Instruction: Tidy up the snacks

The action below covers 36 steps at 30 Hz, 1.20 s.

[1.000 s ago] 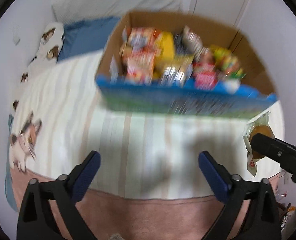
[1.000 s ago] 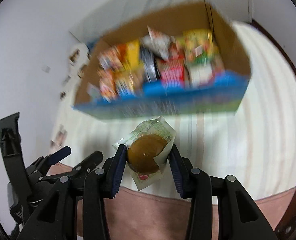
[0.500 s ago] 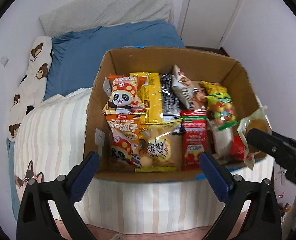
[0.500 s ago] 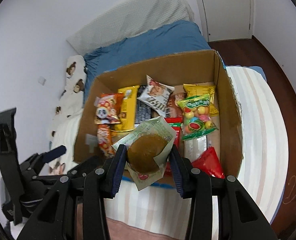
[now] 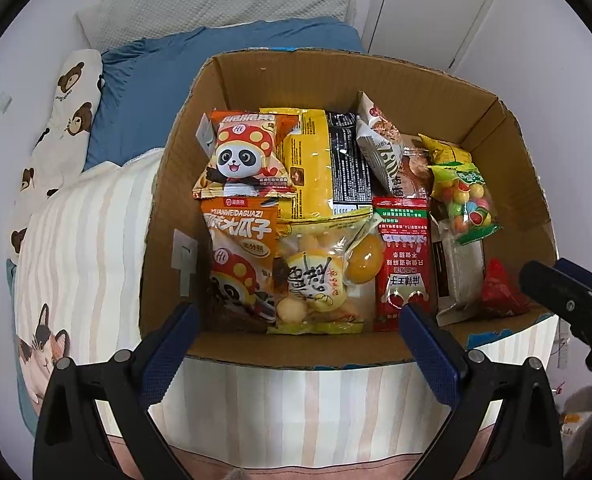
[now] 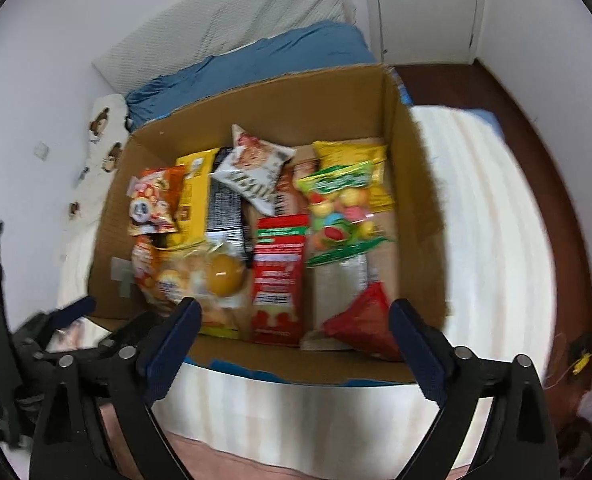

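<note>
An open cardboard box [image 5: 168, 184] [image 6: 415, 184] full of snack packets stands on a striped bed. The clear-wrapped brown round snack [image 5: 363, 258] [image 6: 224, 272] lies in the box on a yellow packet, left of a red packet [image 5: 403, 264] [image 6: 280, 276]. My left gripper [image 5: 299, 344] is open and empty, at the box's near wall. My right gripper [image 6: 294, 336] is open and empty above the box's near edge; one of its black arms shows at the right of the left wrist view [image 5: 563, 300].
The striped bedsheet [image 5: 88, 240] lies around the box, with a blue pillow [image 5: 168, 64] and bear-print pillow [image 5: 64, 120] behind it. A white door [image 5: 435, 12] and walls stand at the back. Dark floor [image 6: 535, 128] runs along the bed's right side.
My right gripper has opened and let go of the wrapped brown snack, which now lies in the box. Both views have moved a little closer to the box.
</note>
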Each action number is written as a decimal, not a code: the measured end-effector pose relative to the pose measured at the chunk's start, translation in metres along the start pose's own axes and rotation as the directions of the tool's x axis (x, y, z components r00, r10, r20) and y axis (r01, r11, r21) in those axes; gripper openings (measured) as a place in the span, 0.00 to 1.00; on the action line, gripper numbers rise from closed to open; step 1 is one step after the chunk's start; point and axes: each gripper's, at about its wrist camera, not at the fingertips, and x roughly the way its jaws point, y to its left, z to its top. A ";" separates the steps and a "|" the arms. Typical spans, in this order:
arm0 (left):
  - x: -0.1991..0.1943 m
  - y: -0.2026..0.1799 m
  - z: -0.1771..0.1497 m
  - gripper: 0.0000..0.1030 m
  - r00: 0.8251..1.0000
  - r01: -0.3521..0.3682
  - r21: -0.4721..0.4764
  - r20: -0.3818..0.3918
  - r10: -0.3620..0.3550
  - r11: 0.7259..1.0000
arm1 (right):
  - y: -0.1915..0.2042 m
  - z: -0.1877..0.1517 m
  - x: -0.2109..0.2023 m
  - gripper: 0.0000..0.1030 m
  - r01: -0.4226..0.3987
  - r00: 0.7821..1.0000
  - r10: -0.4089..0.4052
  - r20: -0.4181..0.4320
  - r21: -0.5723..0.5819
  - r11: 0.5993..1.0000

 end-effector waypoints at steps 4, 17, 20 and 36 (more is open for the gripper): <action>-0.006 -0.001 -0.001 1.00 1.000 0.006 -0.002 0.011 -0.006 1.000 | -0.006 -0.006 -0.007 0.97 0.063 0.998 -0.063 0.024 -0.015 0.998; -0.078 -0.010 -0.022 1.00 0.987 0.004 0.003 0.161 -0.004 1.000 | -0.002 -0.036 -0.074 0.98 0.087 0.981 -0.079 0.179 -0.035 0.996; -0.108 -0.018 -0.040 1.00 0.971 -0.030 0.018 0.236 0.025 0.999 | 0.000 -0.054 -0.103 0.98 0.083 0.969 -0.072 0.238 -0.038 0.996; -0.215 -0.024 -0.145 1.00 0.904 -0.045 0.013 0.425 0.035 0.999 | 0.014 -0.165 -0.231 0.98 0.069 0.908 -0.030 0.419 -0.080 0.994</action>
